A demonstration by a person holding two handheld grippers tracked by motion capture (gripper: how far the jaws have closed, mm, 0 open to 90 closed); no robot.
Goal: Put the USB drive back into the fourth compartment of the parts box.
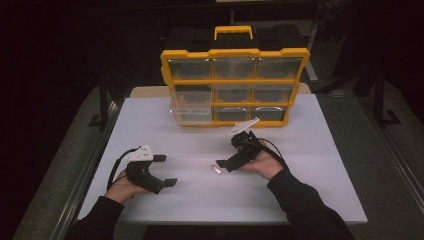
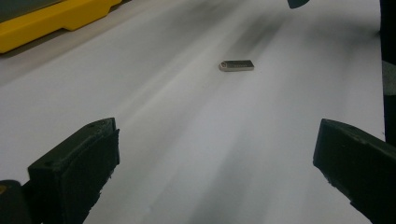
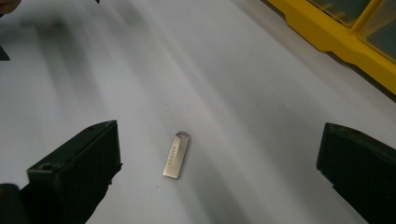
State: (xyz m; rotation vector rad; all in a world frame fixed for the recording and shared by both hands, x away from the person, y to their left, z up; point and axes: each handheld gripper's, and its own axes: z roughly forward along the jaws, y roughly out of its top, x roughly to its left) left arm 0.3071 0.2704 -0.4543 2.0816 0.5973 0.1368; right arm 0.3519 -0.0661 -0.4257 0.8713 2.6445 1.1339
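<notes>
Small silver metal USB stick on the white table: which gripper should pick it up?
Right, probably. The small silver metal USB stick lies between the right gripper's open jaws, close ahead. The left gripper, also open, sits farther off.

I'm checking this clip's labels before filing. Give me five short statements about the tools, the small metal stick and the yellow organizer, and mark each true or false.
1. The metal USB stick lies flat on the white table. True.
2. The right tool is shut on the stick. False: its jaws stand wide apart, with the stick lying loose between them in the right gripper view.
3. The left tool is open and holds nothing. True.
4. The yellow organizer lies flat with its lid up. False: it stands upright at the far side of the table, handle on top.
5. One drawer at the organizer's lower left sticks out. True.
</notes>
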